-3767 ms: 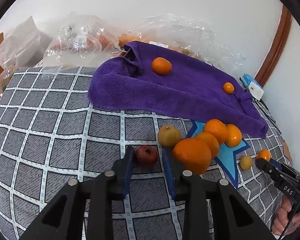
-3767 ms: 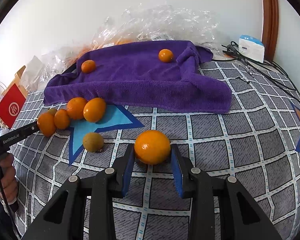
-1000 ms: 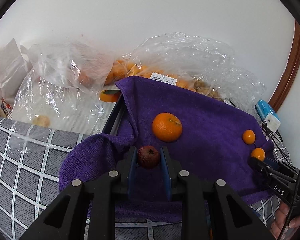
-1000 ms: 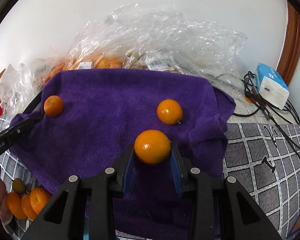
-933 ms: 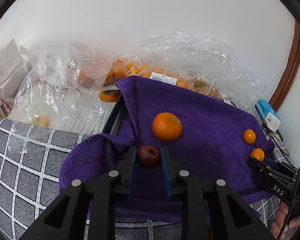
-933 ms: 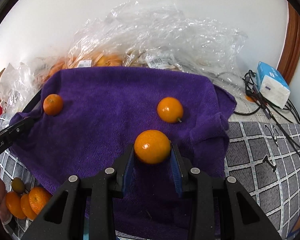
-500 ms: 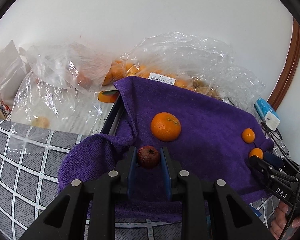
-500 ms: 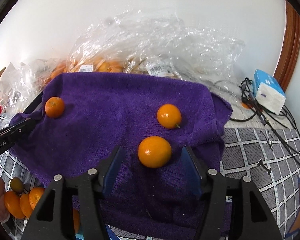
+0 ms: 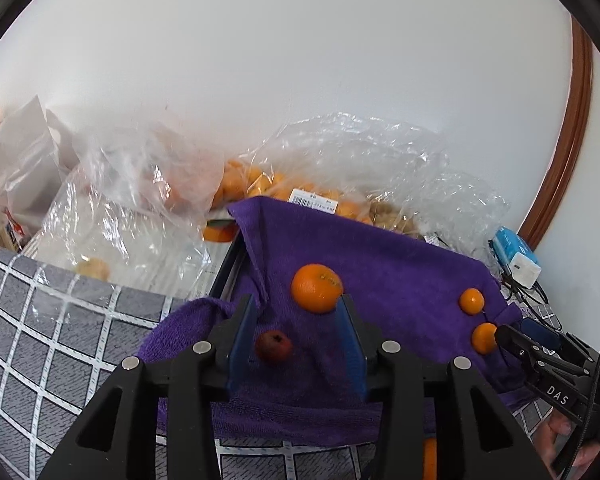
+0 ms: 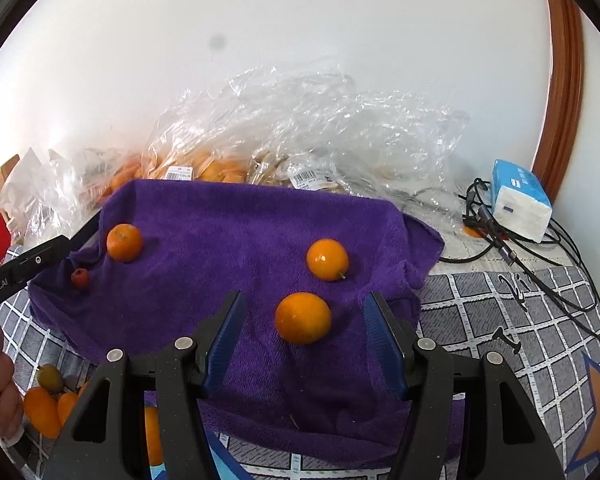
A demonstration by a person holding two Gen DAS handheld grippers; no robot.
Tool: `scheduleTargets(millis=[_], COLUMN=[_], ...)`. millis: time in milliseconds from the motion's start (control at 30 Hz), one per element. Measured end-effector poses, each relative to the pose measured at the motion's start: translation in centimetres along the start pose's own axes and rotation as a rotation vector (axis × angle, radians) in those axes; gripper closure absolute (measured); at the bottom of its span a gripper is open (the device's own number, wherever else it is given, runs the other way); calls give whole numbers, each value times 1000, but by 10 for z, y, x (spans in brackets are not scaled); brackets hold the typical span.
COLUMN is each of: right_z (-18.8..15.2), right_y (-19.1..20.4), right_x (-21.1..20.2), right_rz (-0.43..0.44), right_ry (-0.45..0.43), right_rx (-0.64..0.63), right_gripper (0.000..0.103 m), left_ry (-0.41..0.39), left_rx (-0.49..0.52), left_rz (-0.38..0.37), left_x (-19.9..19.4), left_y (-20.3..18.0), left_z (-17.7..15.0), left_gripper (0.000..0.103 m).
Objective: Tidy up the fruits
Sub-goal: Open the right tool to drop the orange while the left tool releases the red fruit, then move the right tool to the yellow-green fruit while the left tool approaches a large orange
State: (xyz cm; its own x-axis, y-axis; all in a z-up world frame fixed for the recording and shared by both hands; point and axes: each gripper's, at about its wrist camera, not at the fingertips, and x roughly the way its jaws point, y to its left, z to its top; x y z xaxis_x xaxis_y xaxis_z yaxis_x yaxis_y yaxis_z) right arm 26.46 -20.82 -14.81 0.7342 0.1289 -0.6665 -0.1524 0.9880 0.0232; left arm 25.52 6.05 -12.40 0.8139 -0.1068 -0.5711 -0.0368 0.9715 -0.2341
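Two hand-held grippers over a purple towel (image 10: pixel 220 240) spread on a grey checked cloth (image 9: pixel 40 320).

Left gripper (image 9: pixel 296 340): jaws opening, a small dark red fruit (image 9: pixel 273 346) lying on the towel between them, nearer the left pad and touched by neither. Just beyond the right pad, a mandarin (image 9: pixel 317 288), also on the towel.

Right gripper (image 10: pixel 304 336): jaws standing wide, an orange (image 10: pixel 303 318) resting on the towel between them, clear of both pads. Close behind it, a second orange with a short stem (image 10: pixel 327 259).

More oranges (image 10: pixel 44 410) and a greenish fruit (image 10: pixel 50 378) off the towel at the lower left of the right wrist view. Behind the towel, clear plastic bags (image 10: pixel 300 140) against a white wall, some holding orange fruit. To the right, a blue and white tissue pack (image 10: pixel 520 204) among black cables (image 10: pixel 540 264).
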Motion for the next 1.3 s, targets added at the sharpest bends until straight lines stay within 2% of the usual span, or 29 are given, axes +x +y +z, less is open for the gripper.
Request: scheduleTargets(millis=[67, 133, 200, 367, 533, 633, 733, 900, 1000, 1067, 1100, 1300], right_z=[3, 5, 6, -4, -34, -57, -72, -90, -95, -97, -98, -94], right_y=[0, -5, -10, -4, 9, 19, 33, 52, 57, 60, 61, 60], right_x=[-1, -3, -11, -41, -69, -77, -81, -76, -65, -57, -57, -73], right_rz=[23, 22, 45, 35, 93, 137, 156, 214, 234, 235, 229, 156], right_ry=[22, 37, 60, 63, 66, 90, 103, 137, 177, 210, 203, 126], right_rx=[-6, 19, 55, 40, 58, 57, 14, -11, -3, 5, 1, -76], right_gripper=[44, 52, 56, 56, 56, 57, 63, 63, 63, 73, 77, 77], left_ry=[-18, -28, -30, -46, -88, -94, -60, -23, 37, 66, 81, 186], left_rx=[3, -4, -19, -44, -45, -33, -44, 16, 24, 13, 6, -32], left_rz=[-1, -1, -9, -33, -71, -55, -28, 21, 65, 82, 76, -48], left_x=[-4, -7, -10, -21, -41, -55, -72, -98, -103, -104, -103, -93], left_y=[0, 1, 2, 6, 1, -6, -7, 0, 10, 16, 19, 20], left_z=[2, 5, 7, 14, 20, 25, 18, -12, -36, -49, -55, -75], left_gripper=[64, 64, 64, 64, 64, 64, 64, 64, 64, 64, 64, 64])
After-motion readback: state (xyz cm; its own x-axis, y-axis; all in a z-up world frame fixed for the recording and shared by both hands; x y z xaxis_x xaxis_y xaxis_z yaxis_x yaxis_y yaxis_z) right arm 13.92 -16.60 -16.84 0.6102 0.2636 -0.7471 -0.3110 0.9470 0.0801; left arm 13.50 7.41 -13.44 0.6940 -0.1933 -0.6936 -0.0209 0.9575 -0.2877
